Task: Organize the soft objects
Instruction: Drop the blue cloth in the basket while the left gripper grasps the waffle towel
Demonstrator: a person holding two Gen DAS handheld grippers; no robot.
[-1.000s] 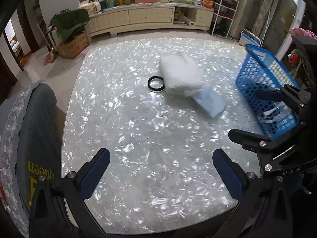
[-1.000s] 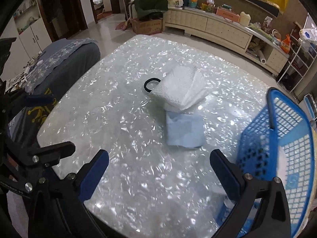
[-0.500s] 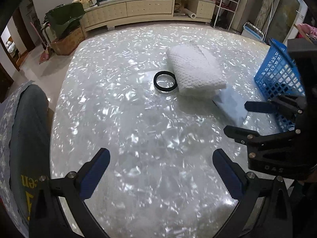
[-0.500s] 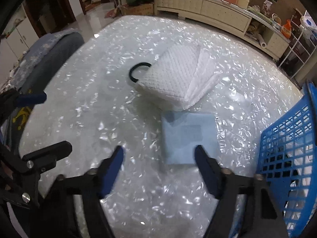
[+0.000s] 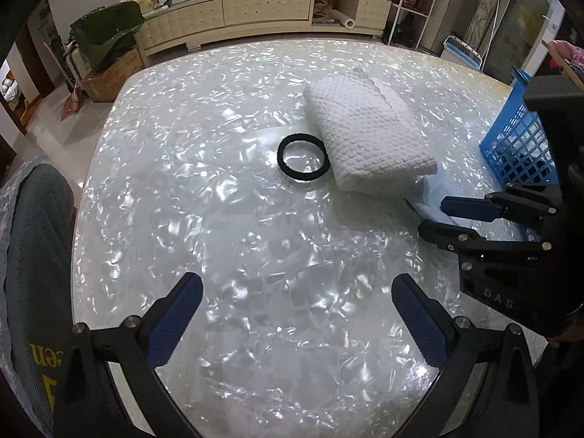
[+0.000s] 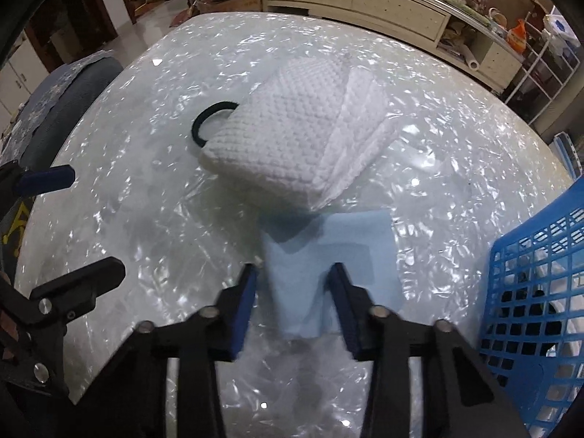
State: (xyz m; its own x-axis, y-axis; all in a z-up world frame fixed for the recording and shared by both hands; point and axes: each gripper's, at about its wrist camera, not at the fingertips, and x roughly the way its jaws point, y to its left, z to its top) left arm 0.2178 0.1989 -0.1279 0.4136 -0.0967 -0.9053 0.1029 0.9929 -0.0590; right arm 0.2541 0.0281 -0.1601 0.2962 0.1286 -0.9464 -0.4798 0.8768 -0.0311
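Observation:
A folded light blue cloth (image 6: 328,241) lies flat on the pearly table (image 5: 219,219), just in front of a folded white waffle towel (image 6: 292,135). My right gripper (image 6: 292,268) points down at the cloth's near left part. Its jaws are closing with the cloth between the fingers, and the pads are not pressing it. A black hair band (image 5: 279,155) lies against the towel's (image 5: 368,135) left side. My left gripper (image 5: 296,281) hangs wide open over bare table, nothing between its fingers. In the left wrist view the right gripper (image 5: 432,215) covers most of the blue cloth (image 5: 427,189).
A blue plastic basket (image 6: 529,292) with white items inside stands at the table's right edge, close to the right gripper. A chair draped in dark grey fabric (image 5: 33,237) stands at the table's left. A cream sideboard (image 5: 262,3) lines the far wall.
Both grippers have sunk toward the table and moved in on the towel and cloth. The right jaws have narrowed from wide open and now straddle the blue cloth. The left jaws stay wide.

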